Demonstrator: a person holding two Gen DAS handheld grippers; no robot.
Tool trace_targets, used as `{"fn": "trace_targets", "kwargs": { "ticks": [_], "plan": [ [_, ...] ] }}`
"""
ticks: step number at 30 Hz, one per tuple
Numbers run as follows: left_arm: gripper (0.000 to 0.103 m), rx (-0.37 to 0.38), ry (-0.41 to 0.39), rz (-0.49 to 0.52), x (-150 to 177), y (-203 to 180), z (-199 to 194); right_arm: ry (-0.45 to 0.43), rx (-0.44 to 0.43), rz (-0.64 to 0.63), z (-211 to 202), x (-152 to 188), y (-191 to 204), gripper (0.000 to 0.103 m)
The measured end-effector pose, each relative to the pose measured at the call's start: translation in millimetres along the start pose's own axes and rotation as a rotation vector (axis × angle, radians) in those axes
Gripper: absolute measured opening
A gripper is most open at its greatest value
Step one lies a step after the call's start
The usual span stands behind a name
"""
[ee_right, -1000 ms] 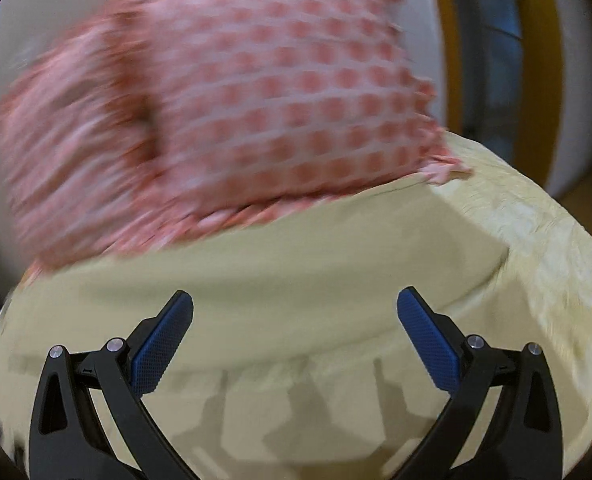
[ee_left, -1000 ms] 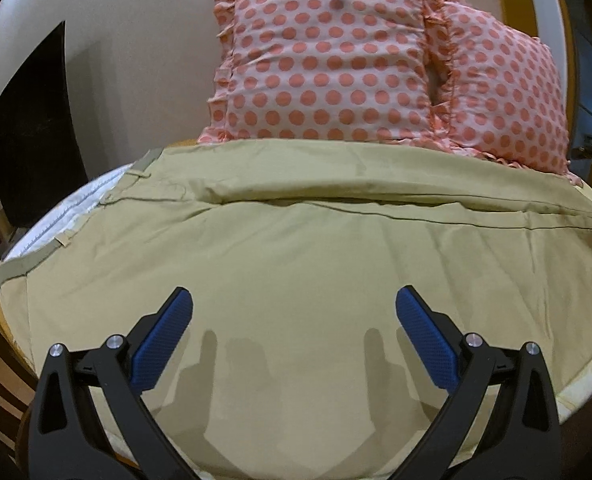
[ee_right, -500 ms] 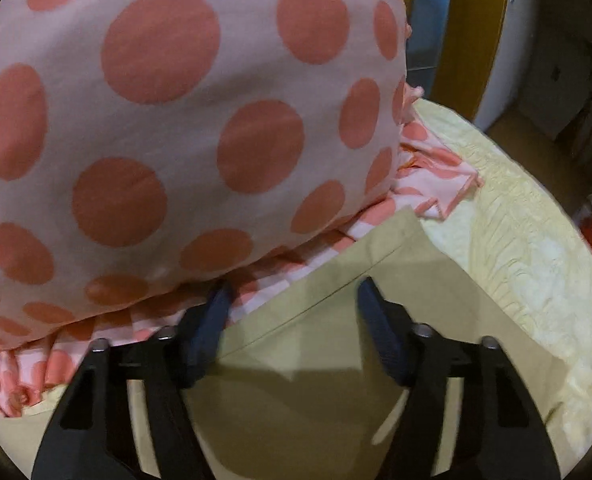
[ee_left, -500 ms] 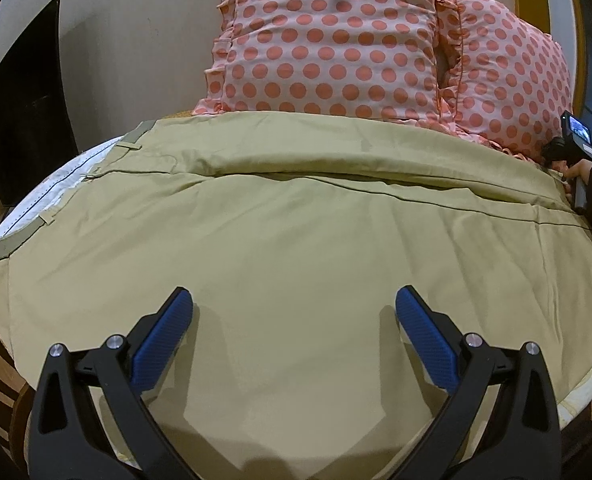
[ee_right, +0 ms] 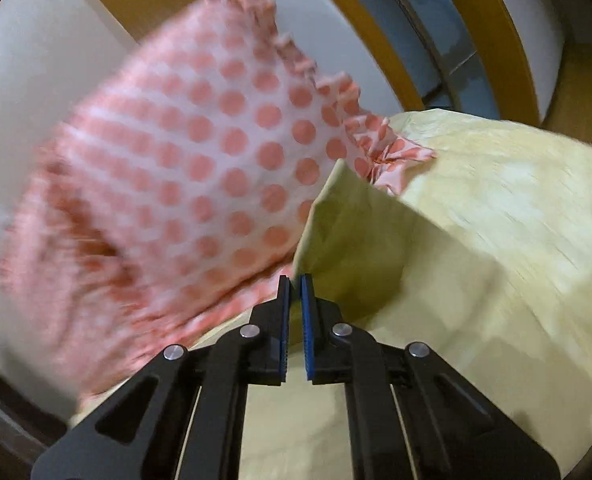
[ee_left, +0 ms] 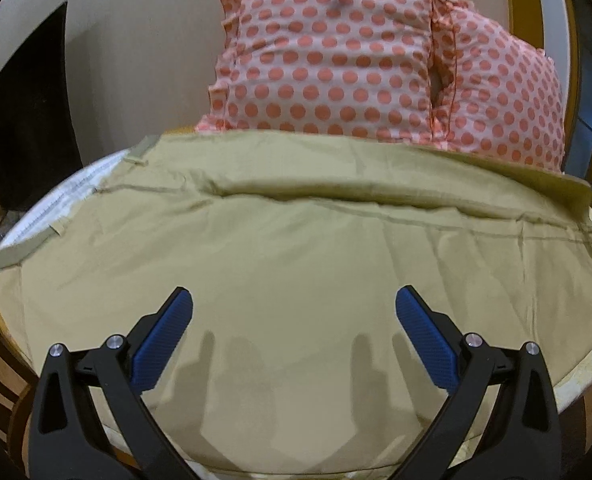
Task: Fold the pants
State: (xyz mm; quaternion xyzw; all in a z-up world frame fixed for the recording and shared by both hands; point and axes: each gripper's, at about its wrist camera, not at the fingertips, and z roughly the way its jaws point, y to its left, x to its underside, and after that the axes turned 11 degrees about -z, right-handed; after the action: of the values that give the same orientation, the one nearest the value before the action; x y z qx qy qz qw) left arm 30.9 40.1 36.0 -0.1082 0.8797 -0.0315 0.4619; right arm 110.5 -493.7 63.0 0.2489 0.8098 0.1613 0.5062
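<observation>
Khaki pants (ee_left: 296,264) lie spread flat across the bed, waistband at the left and leg ends at the right. My left gripper (ee_left: 294,312) is open and empty, hovering over the near part of the pants. My right gripper (ee_right: 295,286) is shut on the far leg-end corner of the pants (ee_right: 348,240) and holds it lifted off the bed, beside the pillow. That raised corner also shows in the left wrist view (ee_left: 576,192) at the far right.
Two pink polka-dot pillows (ee_left: 336,60) lean against the wall behind the pants; one fills the left of the right wrist view (ee_right: 176,184). A pale yellow bedsheet (ee_right: 496,220) covers the bed. A dark opening (ee_left: 24,112) is at the left wall.
My right gripper closed on the pants' leg-end corner by the pillow and lifted it. The left gripper rose slightly and stays open.
</observation>
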Motion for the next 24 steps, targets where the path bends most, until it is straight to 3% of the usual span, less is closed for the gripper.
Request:
{"fn": "trace_targets", "kwargs": {
  "ticks": [2,7,8,10,12,14,16,23,24],
  "plan": [
    [0.101,0.003,-0.035,-0.005,-8.3,0.1,-6.3,0.008,0.019,0.034,-37.7,29.2,-3.5,0.002],
    [0.101,0.006,-0.093,-0.023,-32.7,-2.0,-11.0,0.128,-0.01,0.209,-53.5,61.7,-36.6,0.004],
    [0.101,0.003,-0.095,-0.033,-36.4,-2.0,-10.7,0.158,-0.033,0.249,-52.4,63.4,-38.4,0.009],
    [0.101,0.005,-0.086,-0.063,-40.7,0.1,-10.7,0.186,-0.074,0.25,-56.6,68.9,-27.8,0.044],
    [0.101,0.007,-0.079,-0.085,-40.3,3.2,-11.1,0.206,-0.081,0.218,-46.8,66.7,-12.3,0.053],
    [0.101,-0.003,-0.07,-0.091,-38.8,4.6,-10.0,0.256,-0.079,0.226,-30.1,66.1,-8.5,0.053],
    [0.101,-0.014,-0.061,-0.084,-36.7,4.8,-8.6,0.307,-0.018,0.243,-10.1,65.4,-8.8,0.047],
    [0.101,-0.03,-0.057,-0.087,-43.2,10.7,-5.3,0.25,0.057,0.306,18.8,49.2,-12.3,0.047],
    [0.101,-0.026,-0.055,-0.094,-45.3,11.9,-4.4,0.241,0.066,0.301,19.9,48.4,-12.5,0.038]
  ]
}}
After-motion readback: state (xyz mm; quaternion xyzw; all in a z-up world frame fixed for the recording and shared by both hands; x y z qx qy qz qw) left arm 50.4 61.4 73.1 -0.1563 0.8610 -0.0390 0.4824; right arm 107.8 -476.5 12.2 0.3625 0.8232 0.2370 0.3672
